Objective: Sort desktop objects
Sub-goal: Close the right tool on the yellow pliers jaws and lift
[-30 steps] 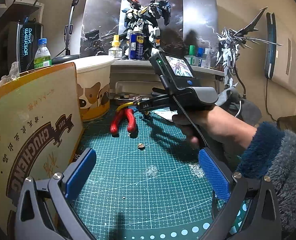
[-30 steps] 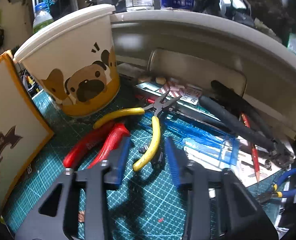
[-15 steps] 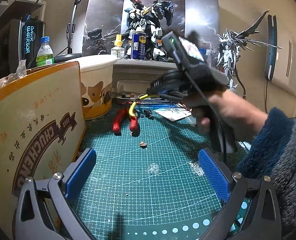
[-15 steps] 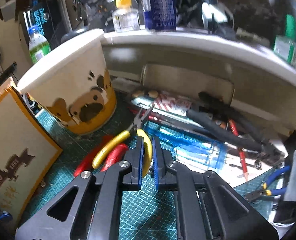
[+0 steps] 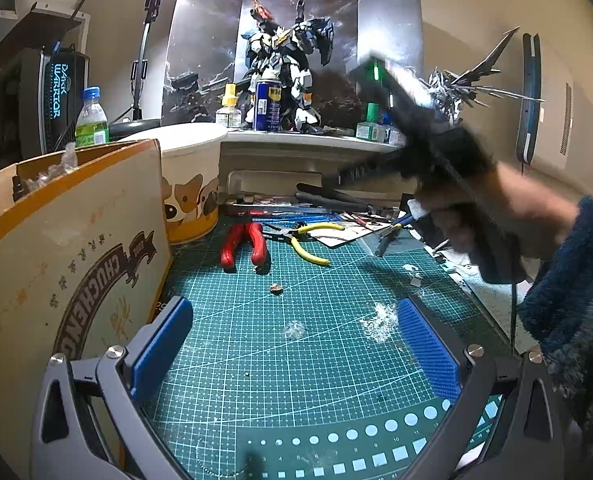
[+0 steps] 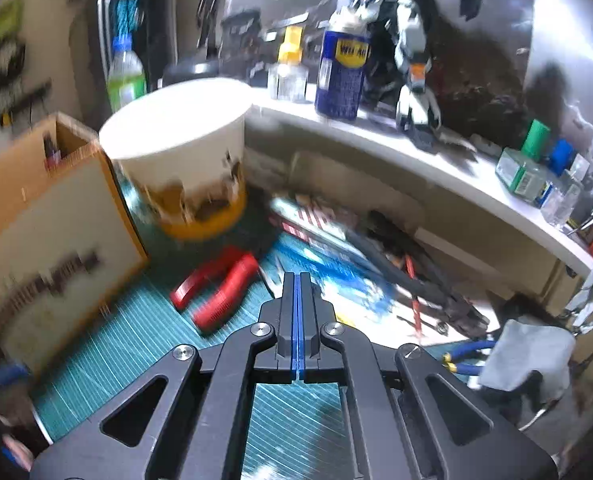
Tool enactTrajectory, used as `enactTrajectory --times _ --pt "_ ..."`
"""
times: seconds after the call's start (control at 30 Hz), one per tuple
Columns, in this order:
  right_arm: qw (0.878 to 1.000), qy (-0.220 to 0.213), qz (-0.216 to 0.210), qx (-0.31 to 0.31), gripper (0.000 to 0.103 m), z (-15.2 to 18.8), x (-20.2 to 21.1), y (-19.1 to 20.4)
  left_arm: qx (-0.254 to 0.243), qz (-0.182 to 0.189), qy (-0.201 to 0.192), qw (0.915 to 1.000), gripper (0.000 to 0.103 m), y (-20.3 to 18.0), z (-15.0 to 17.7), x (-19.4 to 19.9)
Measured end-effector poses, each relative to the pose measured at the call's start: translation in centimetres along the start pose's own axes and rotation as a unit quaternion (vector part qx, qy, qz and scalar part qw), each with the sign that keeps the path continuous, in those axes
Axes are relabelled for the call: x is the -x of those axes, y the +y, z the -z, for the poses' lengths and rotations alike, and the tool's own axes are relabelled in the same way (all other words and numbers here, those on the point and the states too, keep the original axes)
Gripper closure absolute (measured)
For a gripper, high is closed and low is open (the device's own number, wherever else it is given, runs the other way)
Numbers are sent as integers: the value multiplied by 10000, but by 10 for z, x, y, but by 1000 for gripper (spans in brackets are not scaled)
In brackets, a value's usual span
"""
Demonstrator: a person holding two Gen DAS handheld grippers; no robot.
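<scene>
The right gripper (image 6: 298, 312), pads pressed together empty, hung above the cutting mat (image 5: 296, 360); the left gripper (image 5: 292, 344) gaped wide. Yellow-handled pliers (image 5: 310, 244) lay at the mat's 12 o'clock, beside red-handled pliers (image 5: 244, 242).

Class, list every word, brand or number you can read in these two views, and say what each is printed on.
"DARK WARRIOR": black box at far left.
"WD-40": blue spray can on the shelf.
"CHUCHENG": cardboard box; its small characters are unreadable.
Cutting mat numbers and green bottle label: too small.
</scene>
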State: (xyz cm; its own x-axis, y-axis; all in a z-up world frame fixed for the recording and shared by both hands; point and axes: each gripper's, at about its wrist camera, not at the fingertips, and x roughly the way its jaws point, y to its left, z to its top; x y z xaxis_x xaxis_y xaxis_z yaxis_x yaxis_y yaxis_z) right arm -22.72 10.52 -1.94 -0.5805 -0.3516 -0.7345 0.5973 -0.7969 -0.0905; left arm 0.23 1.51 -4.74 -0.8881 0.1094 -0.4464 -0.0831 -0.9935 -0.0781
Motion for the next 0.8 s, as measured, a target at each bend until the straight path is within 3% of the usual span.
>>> enactTrajectory --times 0.1,0.3,0.43,0.5,0.73,0.8 --pt "9998 158 26 129 85 16 -19 -10 -3 -3 -25 10000 0 2 0 3" --pt "9970 364 159 668 81 31 -57 -21 11 -8 62 10000 0 7 1 -3" --pt "9929 335 168 1132 67 32 -69 -19 3 28 96 10000 0 5 2 -8" --pt "9918 386 76 1217 67 32 -75 -19 -10 51 128 9999 0 4 3 -11" --pt "9955 437 -378 754 92 31 -80 -32 -53 81 174 9998 0 -1 3 -18" --pt "9965 362 -385 642 95 32 -74 -34 -48 86 189 9998 0 -2 3 -19"
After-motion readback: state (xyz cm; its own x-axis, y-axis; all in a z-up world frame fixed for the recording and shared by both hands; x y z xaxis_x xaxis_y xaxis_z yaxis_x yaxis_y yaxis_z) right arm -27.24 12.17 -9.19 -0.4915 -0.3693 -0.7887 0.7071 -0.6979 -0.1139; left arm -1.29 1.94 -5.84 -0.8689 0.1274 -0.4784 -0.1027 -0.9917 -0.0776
